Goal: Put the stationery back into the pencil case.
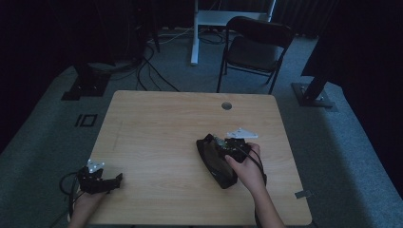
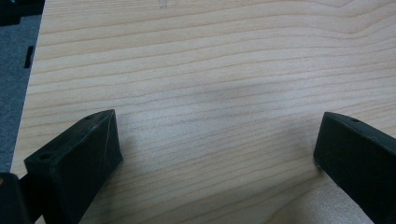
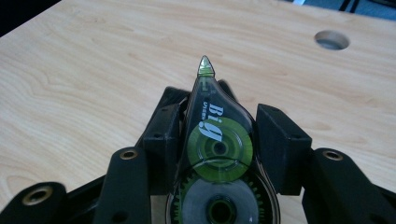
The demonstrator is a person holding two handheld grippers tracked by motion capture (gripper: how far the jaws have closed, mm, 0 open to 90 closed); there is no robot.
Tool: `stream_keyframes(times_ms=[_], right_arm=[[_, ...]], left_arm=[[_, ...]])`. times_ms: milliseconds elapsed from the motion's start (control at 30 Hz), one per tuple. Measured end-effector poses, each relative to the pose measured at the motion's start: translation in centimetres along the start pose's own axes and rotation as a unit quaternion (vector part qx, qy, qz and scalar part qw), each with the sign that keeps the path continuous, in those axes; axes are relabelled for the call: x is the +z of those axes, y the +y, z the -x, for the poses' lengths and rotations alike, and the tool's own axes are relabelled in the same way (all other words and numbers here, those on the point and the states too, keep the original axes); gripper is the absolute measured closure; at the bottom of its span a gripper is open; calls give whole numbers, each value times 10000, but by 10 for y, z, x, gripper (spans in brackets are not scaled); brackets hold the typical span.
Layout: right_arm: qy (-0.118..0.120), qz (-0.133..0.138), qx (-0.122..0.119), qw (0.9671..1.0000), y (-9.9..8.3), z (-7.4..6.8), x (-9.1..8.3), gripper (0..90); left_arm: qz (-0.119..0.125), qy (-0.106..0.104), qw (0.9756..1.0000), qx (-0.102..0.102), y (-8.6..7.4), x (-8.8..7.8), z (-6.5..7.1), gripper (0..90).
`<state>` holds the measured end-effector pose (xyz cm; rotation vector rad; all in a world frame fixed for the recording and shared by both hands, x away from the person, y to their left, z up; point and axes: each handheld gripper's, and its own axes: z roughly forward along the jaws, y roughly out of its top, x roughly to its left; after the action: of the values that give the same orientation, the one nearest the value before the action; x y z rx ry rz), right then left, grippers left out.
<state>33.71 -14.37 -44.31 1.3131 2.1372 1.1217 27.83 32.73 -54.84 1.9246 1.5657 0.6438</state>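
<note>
**Correction tape held over a black pouch on a pale wood desk**

The right gripper (image 3: 219, 140) has its blocky black fingers (image 3: 280, 144) closed against the two flat sides of a correction tape dispenser (image 3: 217, 154). The dispenser is a teardrop-shaped case of smoky clear plastic, with a green spool and a toothed grey wheel showing through it; white lettering runs along its neck, and it narrows to a small green pointed tip (image 3: 205, 67) that sticks out past the fingers. In the high view the right hand (image 1: 244, 164) holds that gripper above a black, soft-looking oval pouch (image 1: 214, 161), which lies on the right half of the desk (image 1: 157, 142).

The desk top is a light wood laminate with long wavy grain lines, rounded corners and a round cable hole (image 1: 226, 105) near its far edge.

The left gripper (image 1: 102, 180) rests at the near left corner of the desk, well apart from the pouch. Its two matt black, wedge-shaped fingers (image 2: 79, 158) stand wide, with bare wood grain between them.

Behind the desk, on grey carpet, stands a dark folding chair (image 1: 254, 47) with a thin metal frame.
</note>
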Motion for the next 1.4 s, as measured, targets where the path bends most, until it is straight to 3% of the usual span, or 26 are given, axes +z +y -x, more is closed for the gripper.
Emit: stream_keyframes(times_ms=[433, 767, 1033, 1400], right_arm=[[-32, -422, -191, 9989, -8, -12, 22, 512], [-77, -745, -122, 9971, -12, -17, 34, 511], [-349, -1027, -42, 9941, -17, -17, 47, 511], [-361, -1321, 8, 9906, -18, -16, 58, 510]], left_arm=[[0, -1, 10000, 1, 0, 0, 0, 8], [1, -1, 10000, 0, 0, 0, 0, 8], [1, -1, 10000, 0, 0, 0, 0, 8], [1, 0, 10000, 0, 0, 0, 0, 8]])
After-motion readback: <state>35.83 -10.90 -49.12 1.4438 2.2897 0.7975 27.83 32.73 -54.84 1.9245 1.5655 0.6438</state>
